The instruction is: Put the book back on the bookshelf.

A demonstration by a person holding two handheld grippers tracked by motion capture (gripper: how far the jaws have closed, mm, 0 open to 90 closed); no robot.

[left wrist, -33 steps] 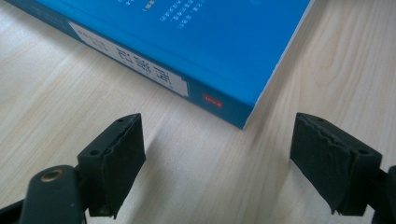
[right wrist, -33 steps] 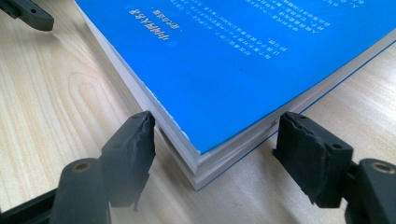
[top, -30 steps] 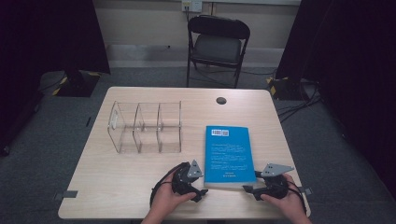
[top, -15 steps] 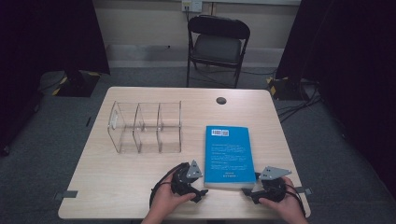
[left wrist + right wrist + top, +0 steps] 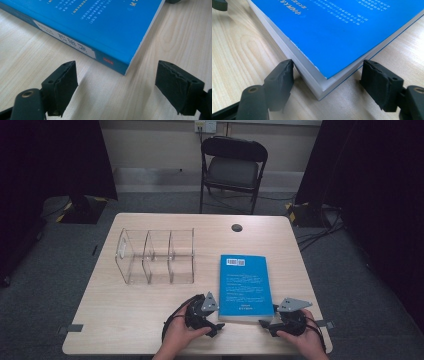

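1. Pale wood makes up the table (image 5: 125, 320), and it stands on a grey carpet floor (image 5: 55, 285) in a dim room.
2. Nearest to the person, two hands come in from the bottom edge, and each one holds a black claw.
3. On the left, the left gripper (image 5: 117, 87) sits at the near left corner of the blue book (image 5: 245, 281). Its jaws are wide apart. The book's corner lies just in front of them, and they do not touch it.
4. On the right, the right gripper (image 5: 325, 80) sits at the near right corner of the book. That corner pokes in between its two jaws. One jaw looks like it is just at the white page edges, and the other stands a bit off from the book. Its jaws have just been closing a little, but they are not squeezing the book.
5. The book lies flat on the table with its back cover up, near the front edge and a bit to the right.
6. Further back and to the left stands a clear plastic rack (image 5: 156, 256) with three slots.
7. Near the far edge of the table is a small dark round hole (image 5: 236, 227).
8. Behind the table stands a black folding chair (image 5: 233, 167), by the wall.
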